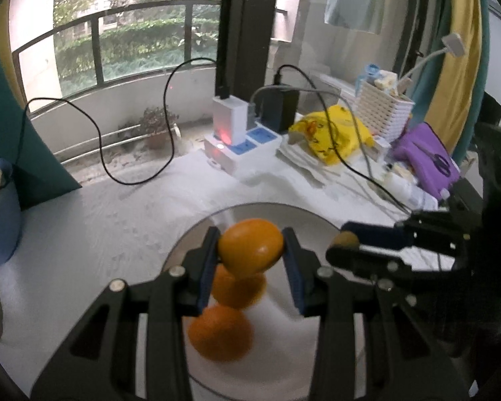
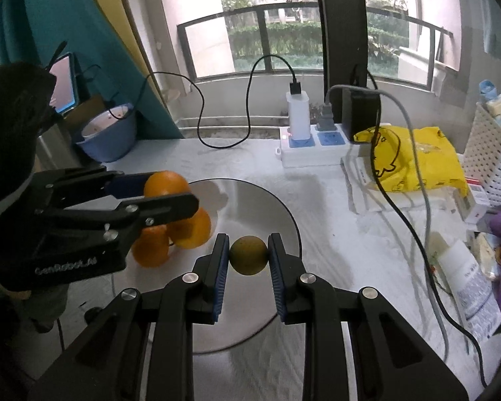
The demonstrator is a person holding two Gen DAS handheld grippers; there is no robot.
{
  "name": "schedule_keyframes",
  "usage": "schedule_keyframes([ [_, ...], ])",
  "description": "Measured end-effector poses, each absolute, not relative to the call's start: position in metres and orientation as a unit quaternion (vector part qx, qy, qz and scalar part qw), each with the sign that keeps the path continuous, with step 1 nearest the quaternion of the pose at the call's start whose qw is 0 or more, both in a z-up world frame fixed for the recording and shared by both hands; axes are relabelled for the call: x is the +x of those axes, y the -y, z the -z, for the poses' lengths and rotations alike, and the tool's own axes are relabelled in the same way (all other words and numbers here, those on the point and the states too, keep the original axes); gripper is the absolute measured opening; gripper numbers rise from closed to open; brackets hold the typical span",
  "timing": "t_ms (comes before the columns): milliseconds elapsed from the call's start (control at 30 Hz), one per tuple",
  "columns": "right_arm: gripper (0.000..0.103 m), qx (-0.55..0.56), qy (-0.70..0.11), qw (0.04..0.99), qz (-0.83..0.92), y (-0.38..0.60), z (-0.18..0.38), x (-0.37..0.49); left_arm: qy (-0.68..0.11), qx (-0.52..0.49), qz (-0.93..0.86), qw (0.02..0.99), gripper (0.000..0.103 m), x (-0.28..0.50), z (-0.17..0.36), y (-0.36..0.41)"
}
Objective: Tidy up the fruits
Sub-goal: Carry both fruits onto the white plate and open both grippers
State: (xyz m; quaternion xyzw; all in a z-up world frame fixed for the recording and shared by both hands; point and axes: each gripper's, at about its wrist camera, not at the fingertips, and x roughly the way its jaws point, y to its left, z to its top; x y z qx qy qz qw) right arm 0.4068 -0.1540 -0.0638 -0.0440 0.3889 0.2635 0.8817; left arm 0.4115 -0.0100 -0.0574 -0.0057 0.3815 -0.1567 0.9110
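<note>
The left gripper was closed on an orange, its blue-padded fingers pressing the fruit from both sides and holding it above a round grey plate. Two more oranges lay on that plate below the held one: one orange directly under it and another orange nearer the camera, the two touching. In the right wrist view the same left gripper reached in from the left with its orange over the pair of oranges on the plate. The right gripper was closed on a small round yellow-green fruit, clamped between its blue pads and held over the near right part of the plate; from the left wrist view that fruit showed at the tip of the right gripper, just beside the plate's right edge. The plate sat on a white cloth covering the table. Further back stood a white power strip with chargers plugged in, a yellow bag to its right, and a blue bowl at the left.
</note>
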Motion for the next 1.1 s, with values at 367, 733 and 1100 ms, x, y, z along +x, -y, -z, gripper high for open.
schedule_keyframes([
  [367,0.026,-0.044,-0.401,0.876,-0.266,0.144,0.085,0.429,-0.428,-0.016,0.160,0.889,0.039,0.446,0.082,0.008],
  [733,0.028,-0.047,-0.402,0.881,-0.246,0.145,0.084,0.430,-0.426,-0.022,0.155,0.891,0.046,0.441,0.076,0.007],
  [1100,0.028,-0.047,-0.377,0.893,-0.242,0.149,0.059,0.403,-0.402,-0.024,0.150,0.903,0.046,0.401,0.043,0.005],
])
